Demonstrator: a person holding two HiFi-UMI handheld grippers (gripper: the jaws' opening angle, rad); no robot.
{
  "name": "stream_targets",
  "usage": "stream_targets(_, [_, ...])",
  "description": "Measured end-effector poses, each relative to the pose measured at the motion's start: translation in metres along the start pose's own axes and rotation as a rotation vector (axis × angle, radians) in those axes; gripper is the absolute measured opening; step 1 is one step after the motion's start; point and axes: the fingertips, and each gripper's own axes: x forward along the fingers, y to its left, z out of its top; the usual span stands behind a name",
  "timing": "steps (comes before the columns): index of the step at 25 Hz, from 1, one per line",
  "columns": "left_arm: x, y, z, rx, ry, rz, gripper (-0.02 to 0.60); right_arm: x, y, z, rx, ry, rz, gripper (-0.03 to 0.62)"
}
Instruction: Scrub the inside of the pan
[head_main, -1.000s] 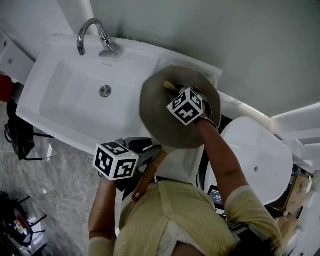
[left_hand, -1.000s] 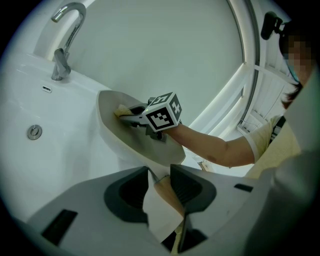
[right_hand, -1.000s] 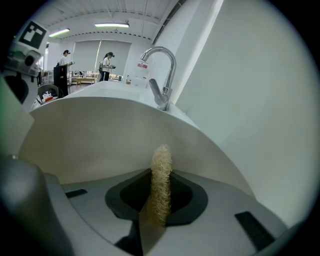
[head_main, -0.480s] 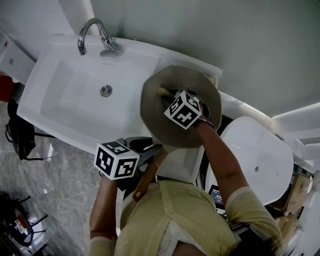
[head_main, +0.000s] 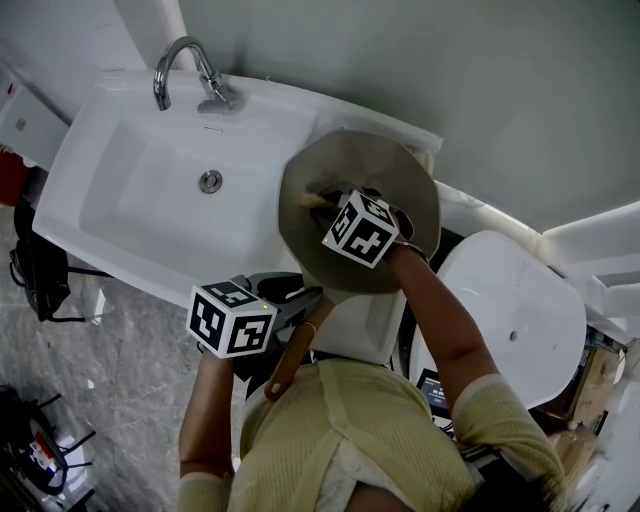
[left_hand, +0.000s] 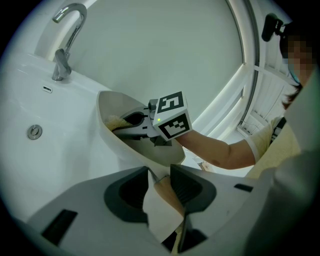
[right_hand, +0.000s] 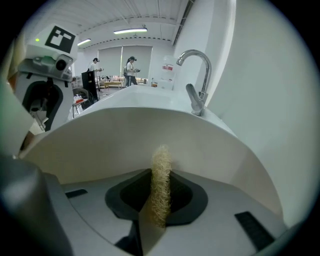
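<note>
A white rectangular ceramic sink (head_main: 120, 200) lies open to the left of the right gripper (head_main: 325, 200), with a grey wall (head_main: 480, 90) close beyond it. That gripper's jaws are clamped on a tan fibrous scrubbing pad (right_hand: 161, 185), which rests against the inside of the round beige pan (head_main: 370, 160) surrounding it. The left gripper (left_hand: 160, 182), nearer the person, is closed on the pan's brown handle (head_main: 290, 358).

Soft, even light is cast throughout; ceiling strips (right_hand: 130, 31) are seen beyond the right gripper (right_hand: 160, 192). Gripper views are fisheye-bent, dark-cornered, blurred near the lens.
</note>
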Motion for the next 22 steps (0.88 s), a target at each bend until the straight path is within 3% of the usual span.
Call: stream_targets(22, [0.0,0.0,0.0,-0.007,-0.005,0.004,0.178,-0.017,0.055,-0.007,-0.031,0.025,0.238,0.084])
